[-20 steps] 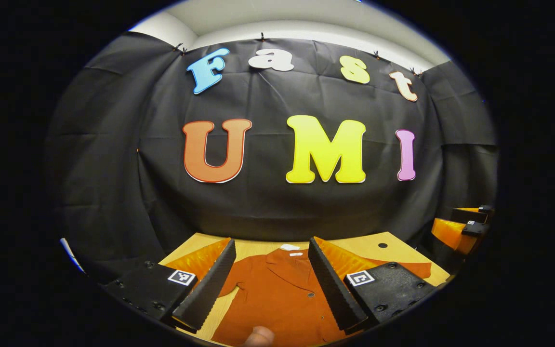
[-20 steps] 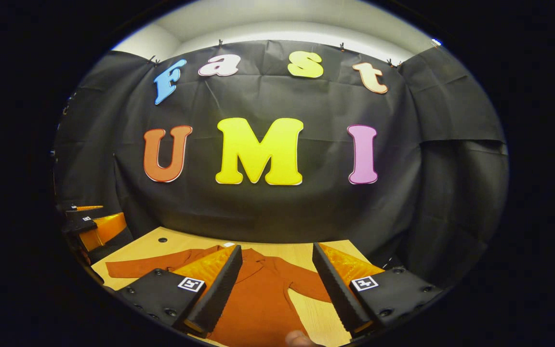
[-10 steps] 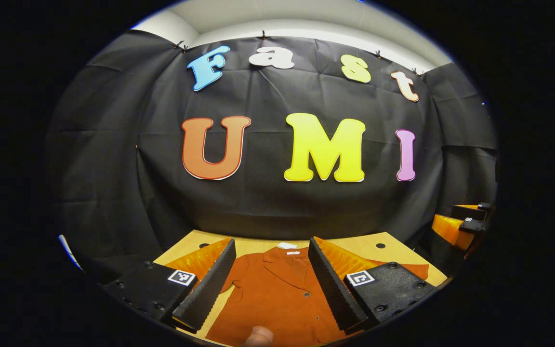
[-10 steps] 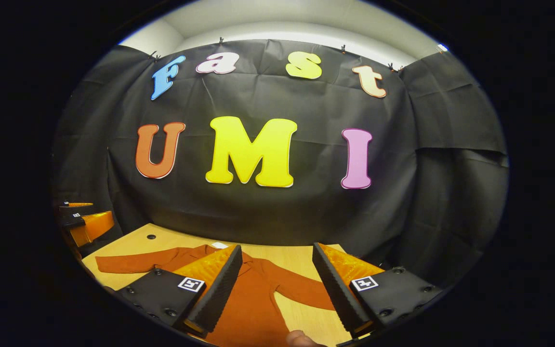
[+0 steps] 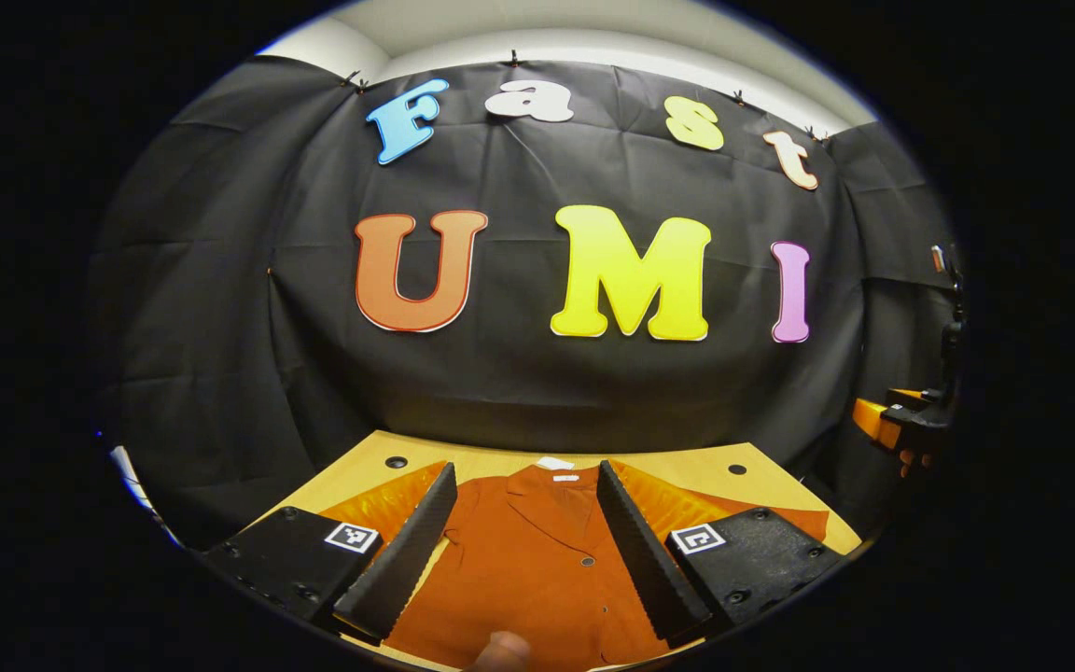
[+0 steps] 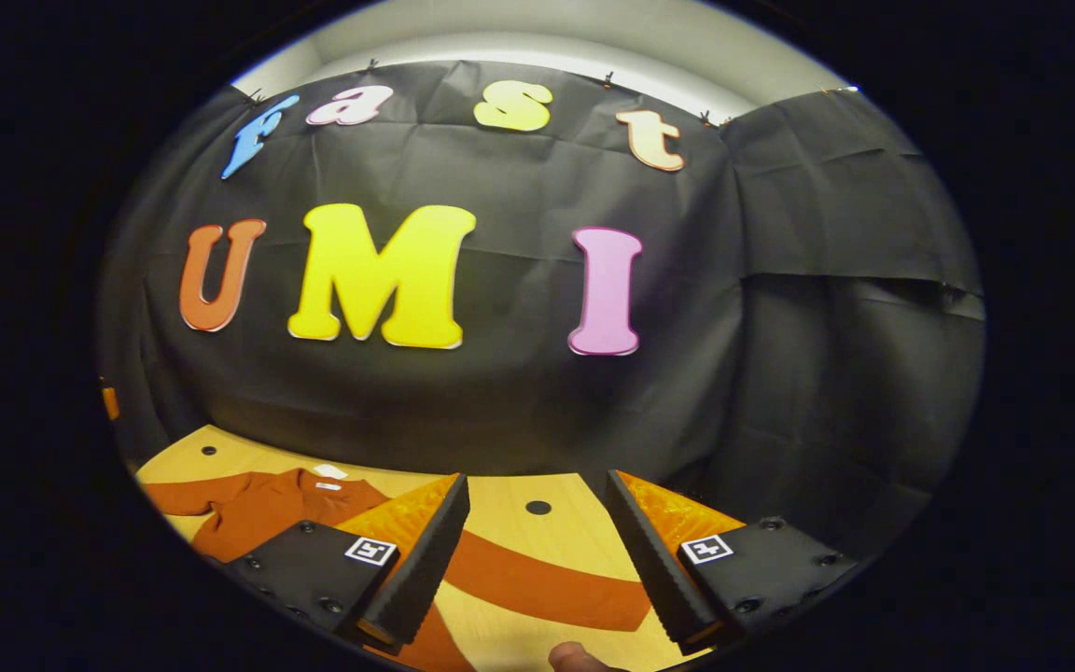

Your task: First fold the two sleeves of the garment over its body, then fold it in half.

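Note:
A rust-orange buttoned shirt (image 5: 519,560) lies flat on the wooden table (image 5: 687,462), collar toward the far wall. In the left gripper view my left gripper (image 5: 526,471) hovers open above the shirt's chest, and cloth shows between its fingers without being touched. The right gripper (image 5: 906,420) hangs at the far right edge. In the right gripper view my right gripper (image 6: 537,481) is open above the shirt's long sleeve (image 6: 547,583), which stretches across the table. The collar and body (image 6: 258,509) lie off to the left.
Small round holes (image 6: 537,508) dot the table top (image 6: 584,541). Black cloth walls close off the table's far side and both sides. A fingertip (image 5: 500,646) of the holding hand shows at the bottom of the left gripper view.
My right gripper has swung right, from over the shirt's body to over the outstretched sleeve. The left gripper tipped slightly down over the chest. Both stay open.

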Tool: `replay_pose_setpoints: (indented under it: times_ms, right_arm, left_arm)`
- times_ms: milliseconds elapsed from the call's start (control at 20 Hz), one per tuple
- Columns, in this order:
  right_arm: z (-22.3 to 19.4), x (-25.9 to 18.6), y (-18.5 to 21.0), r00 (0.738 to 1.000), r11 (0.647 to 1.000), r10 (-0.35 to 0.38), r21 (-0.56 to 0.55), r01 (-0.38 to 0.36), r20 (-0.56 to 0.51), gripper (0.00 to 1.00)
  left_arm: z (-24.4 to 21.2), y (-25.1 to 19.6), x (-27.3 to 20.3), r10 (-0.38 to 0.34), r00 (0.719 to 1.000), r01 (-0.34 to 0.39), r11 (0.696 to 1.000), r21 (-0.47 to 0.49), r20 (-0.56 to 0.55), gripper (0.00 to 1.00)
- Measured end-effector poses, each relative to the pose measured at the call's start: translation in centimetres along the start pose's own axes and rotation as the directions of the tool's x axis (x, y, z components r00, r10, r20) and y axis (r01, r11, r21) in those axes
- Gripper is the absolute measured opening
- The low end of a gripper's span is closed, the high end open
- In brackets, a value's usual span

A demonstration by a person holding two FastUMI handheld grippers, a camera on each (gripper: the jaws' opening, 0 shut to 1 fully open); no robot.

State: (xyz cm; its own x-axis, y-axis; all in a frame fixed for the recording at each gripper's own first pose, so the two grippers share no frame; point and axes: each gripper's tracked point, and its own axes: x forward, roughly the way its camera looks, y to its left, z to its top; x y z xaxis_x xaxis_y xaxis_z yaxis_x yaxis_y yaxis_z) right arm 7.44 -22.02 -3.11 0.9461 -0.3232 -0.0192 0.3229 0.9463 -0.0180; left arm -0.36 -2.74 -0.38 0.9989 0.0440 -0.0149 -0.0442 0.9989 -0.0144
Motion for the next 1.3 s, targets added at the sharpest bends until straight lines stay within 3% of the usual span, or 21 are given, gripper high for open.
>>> replay_pose_setpoints:
  times_ms: [150,250,350,500,700,1000,1200,1300]
  right_arm:
    - [-4.2,3.2,-5.3,0.991,0.994,-0.113,-0.013,0.113,-0.073,0.94]
    - [-8.6,4.8,-8.6,0.967,0.982,-0.187,-0.029,0.185,-0.173,0.94]
    - [-13.5,6.2,-10.2,0.937,0.98,-0.185,0.009,0.197,-0.296,0.94]
    - [-20.8,7.8,-11.9,0.862,0.973,-0.189,0.029,0.229,-0.47,0.95]
    - [-27.4,8.2,-13.9,0.765,0.97,-0.197,-0.008,0.243,-0.613,0.95]
    - [-32.1,8.6,-13.6,0.639,0.962,-0.137,0.053,0.269,-0.757,0.95]
    - [-33.8,8.7,-12.0,0.503,0.929,-0.048,0.147,0.341,-0.863,0.95]
    - [-33.6,9.3,-13.0,0.473,0.919,-0.065,0.132,0.371,-0.879,0.95]
  left_arm:
    - [0.0,-0.6,-0.3,0.019,1.0,-0.019,1.0,0.006,-0.005,0.98]
    - [0.0,-1.2,-0.2,0.043,0.999,-0.043,0.999,0.011,-0.008,0.98]
    - [0.3,-1.3,-0.2,0.076,0.997,-0.076,0.997,0.023,-0.003,0.98]
    - [0.9,-1.5,-0.3,0.13,0.991,-0.13,0.991,0.036,0.014,0.98]
    - [0.7,-1.9,-0.9,0.168,0.986,-0.168,0.985,0.036,0.004,0.98]
    - [0.0,-0.5,-1.4,0.187,0.982,-0.187,0.982,0.033,-0.01,0.98]
    - [-0.4,0.7,-1.1,0.201,0.979,-0.2,0.979,0.028,-0.021,0.98]
    - [-0.6,1.1,-1.0,0.202,0.979,-0.201,0.979,0.03,-0.022,0.98]
